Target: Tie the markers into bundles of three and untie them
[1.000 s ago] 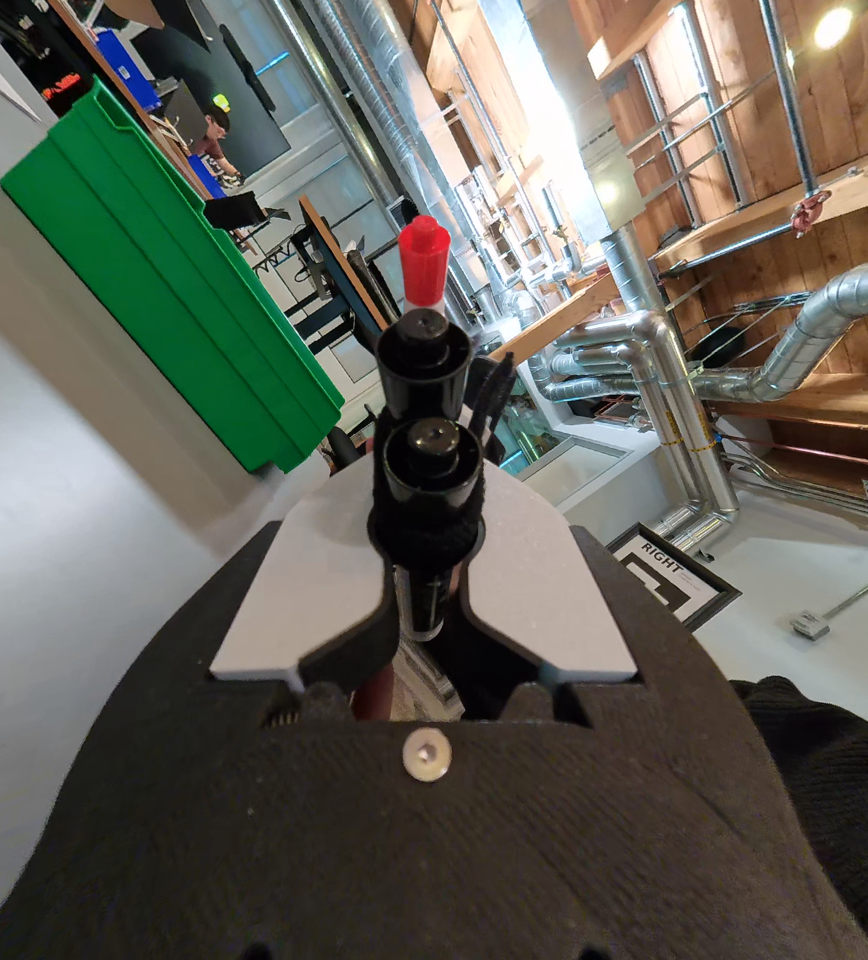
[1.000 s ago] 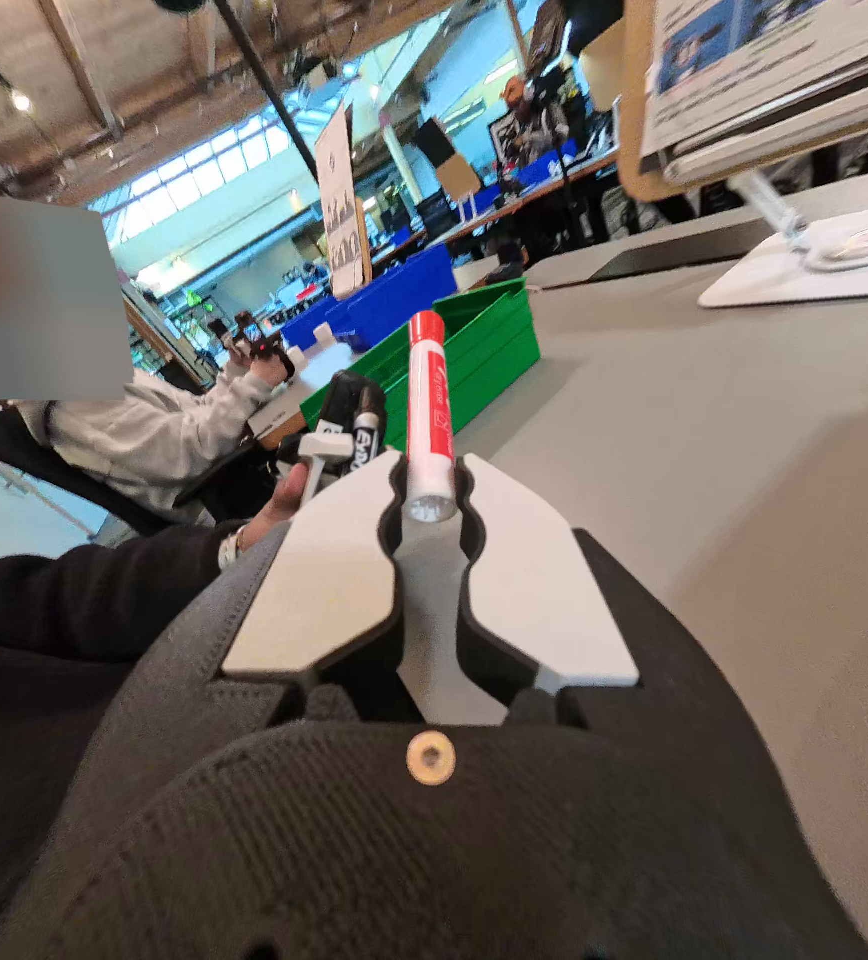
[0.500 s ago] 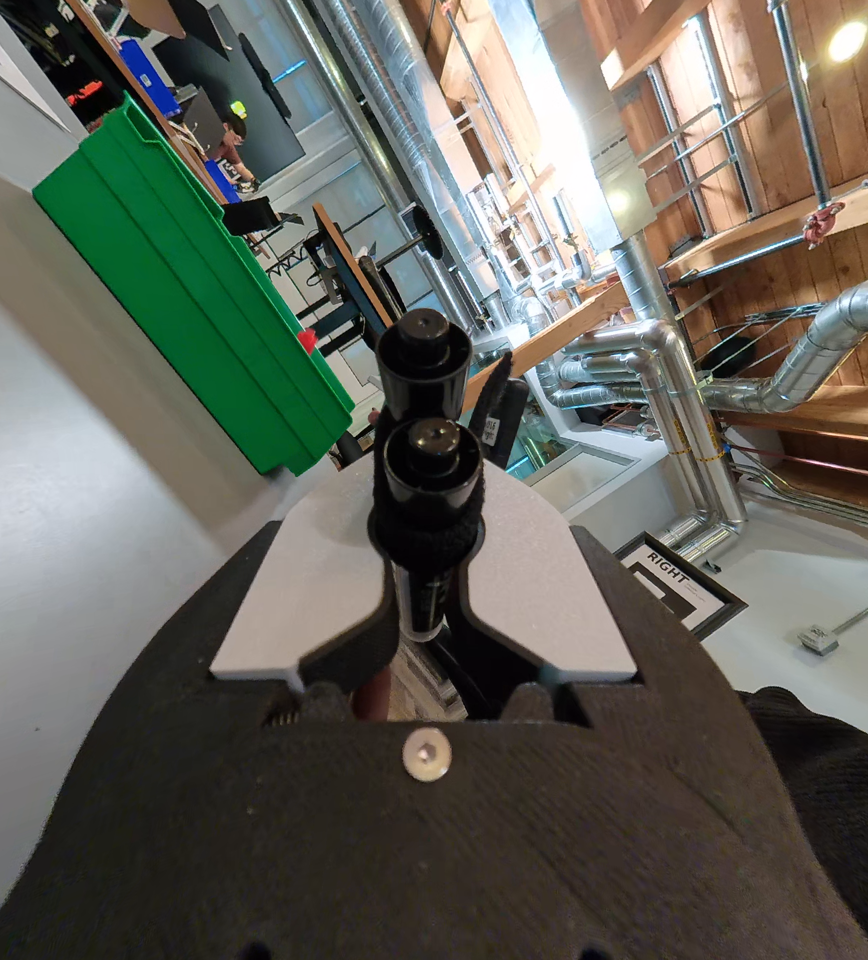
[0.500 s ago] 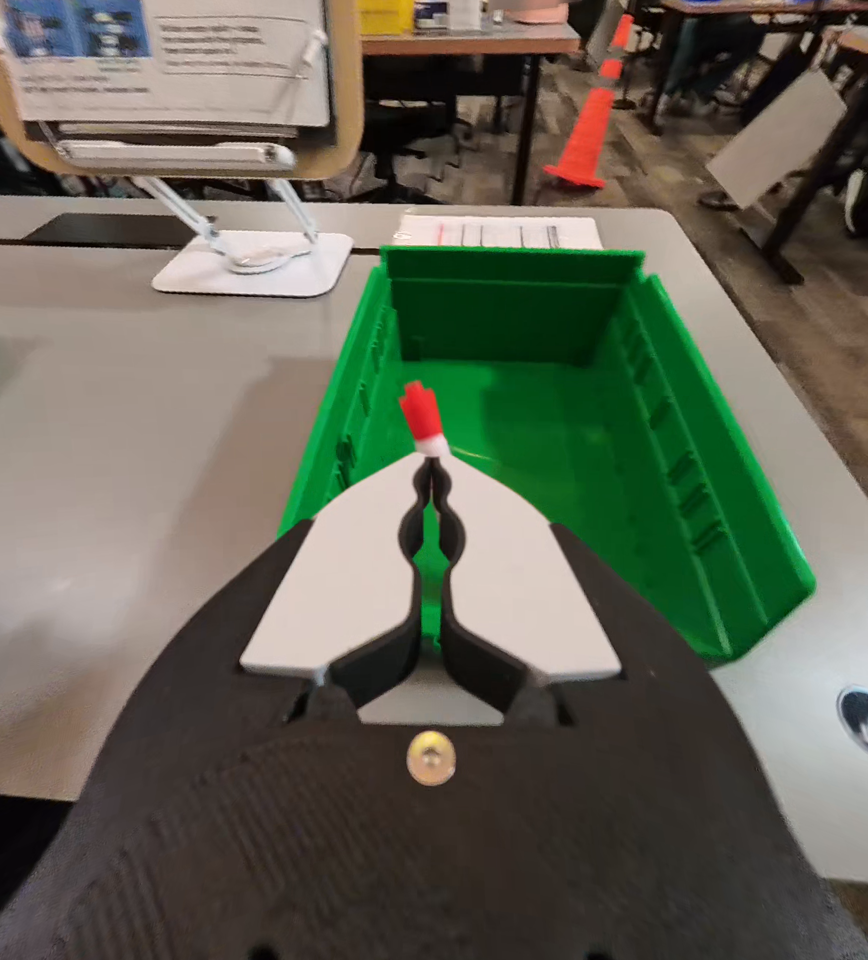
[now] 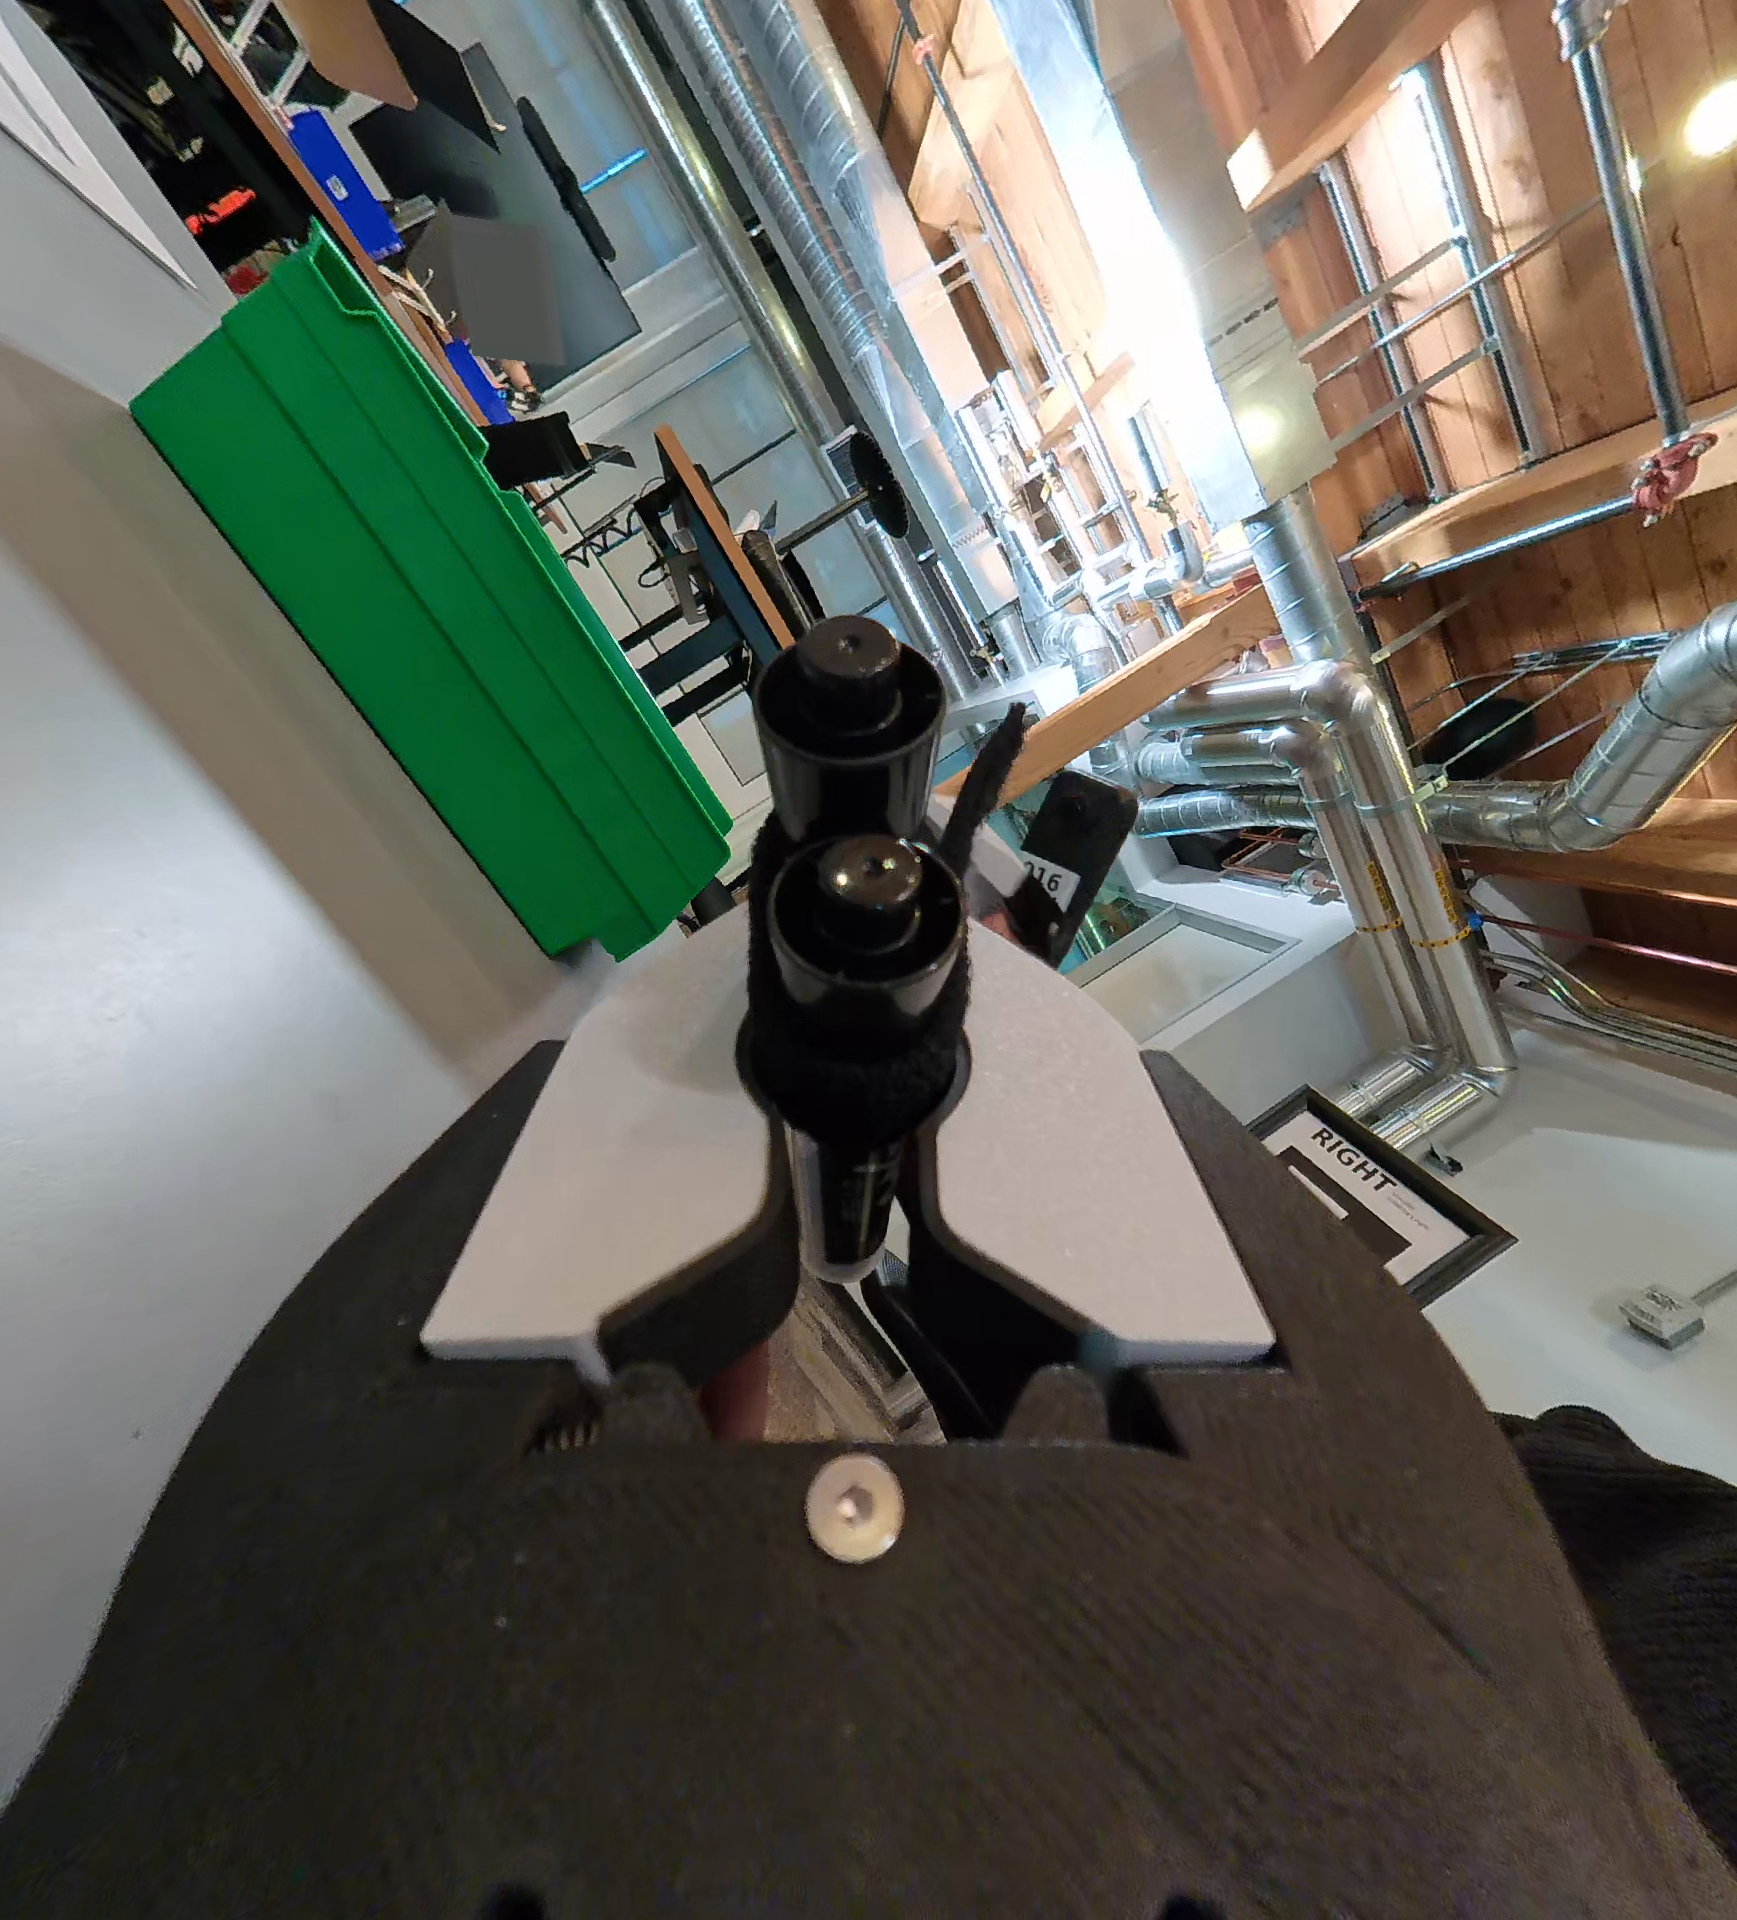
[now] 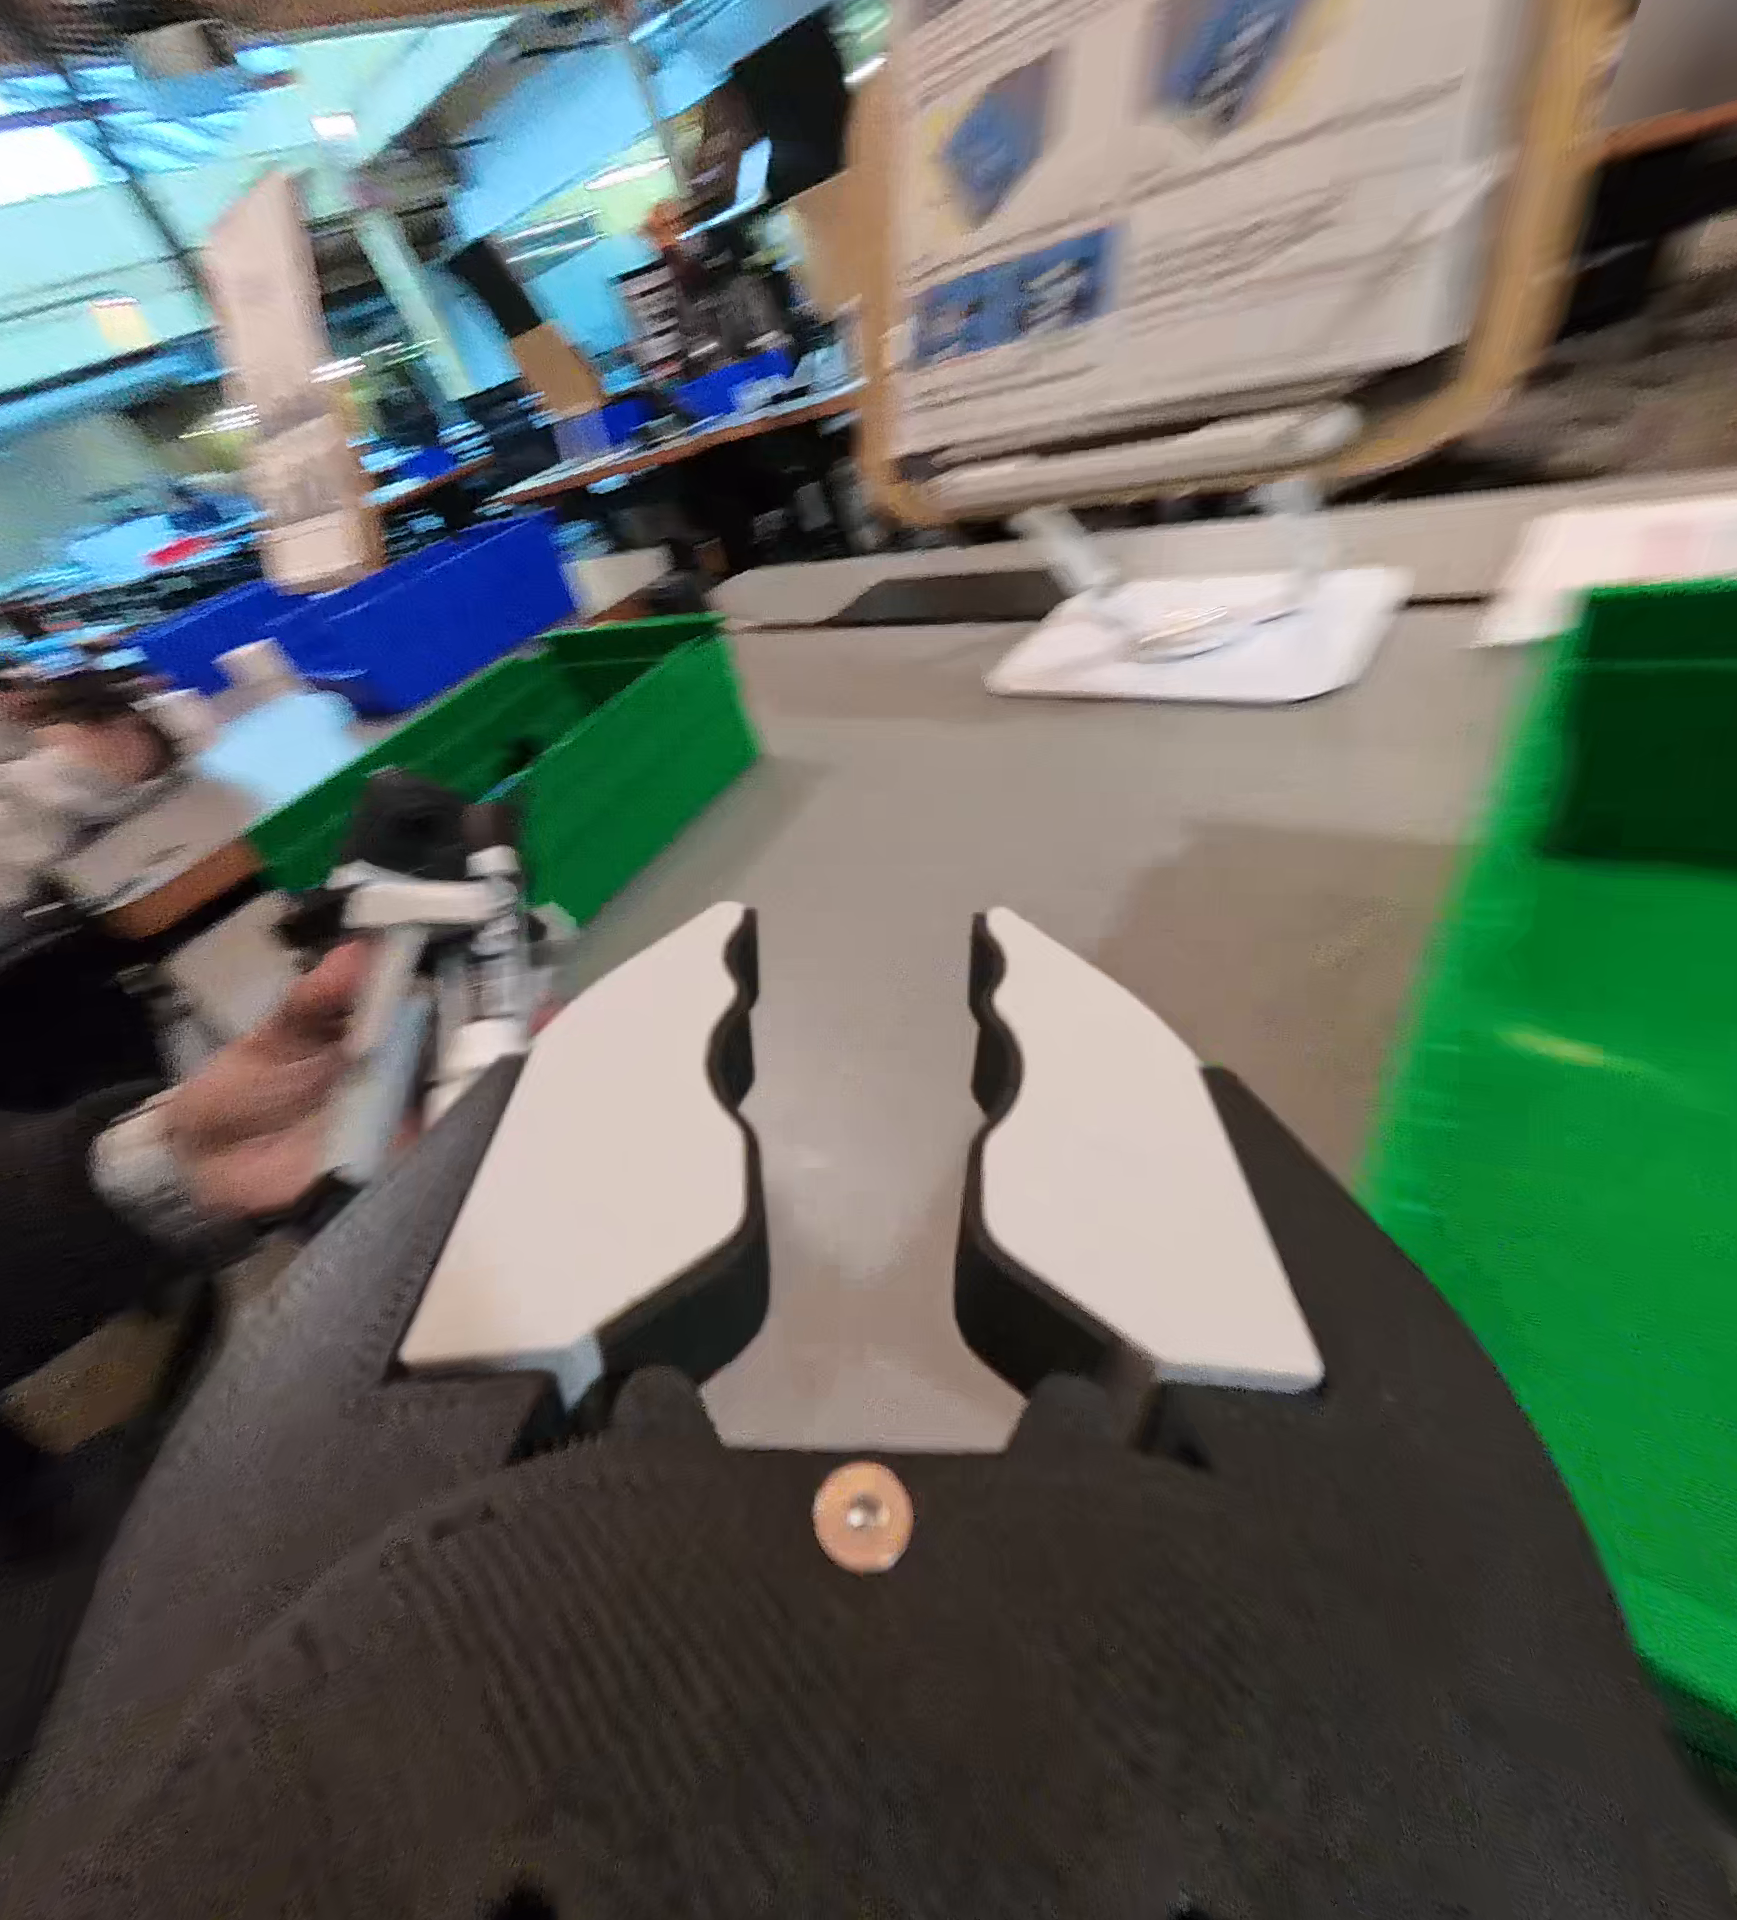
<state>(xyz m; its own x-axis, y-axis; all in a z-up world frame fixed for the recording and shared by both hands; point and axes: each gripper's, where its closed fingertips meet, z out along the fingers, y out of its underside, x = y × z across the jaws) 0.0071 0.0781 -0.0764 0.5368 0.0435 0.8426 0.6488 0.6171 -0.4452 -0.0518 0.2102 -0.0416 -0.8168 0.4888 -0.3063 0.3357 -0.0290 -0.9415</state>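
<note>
The left tool [image 5: 853,1060] is closed on a bundle of black cylindrical plastic markers [image 5: 848,914], tied together by a black fabric band [image 5: 848,1065]. The bundle stands between the two white fingers, with the marker caps pointing away from the camera. Beyond the bundle and to its left, a green plastic bin [image 5: 428,634] sits on the grey worktop [image 5: 116,935]. Silver ventilation pipes [image 5: 1363,779] and wooden ceiling boards fill the area to the right of the bundle.

The right tool [image 6: 859,925] is open at a middle width and holds nothing. Only bare worktop [image 6: 999,810] shows between its fingers. A second green plastic bin [image 6: 1622,1039] is just to its right. The first green bin [image 6: 573,748] and the left tool with the bundle [image 6: 428,894] are to its left. This view is strongly blurred.

I think the bundle could slip or turn in the left tool, because the fingers grip only a short part near the band. The right tool seems to move fast, so it could hit the near bin wall.

Half a second ago the right tool was pinching a red-capped marker over the second bin. Now it is empty, and I cannot see that marker. The left tool still holds the bundle as before.
</note>
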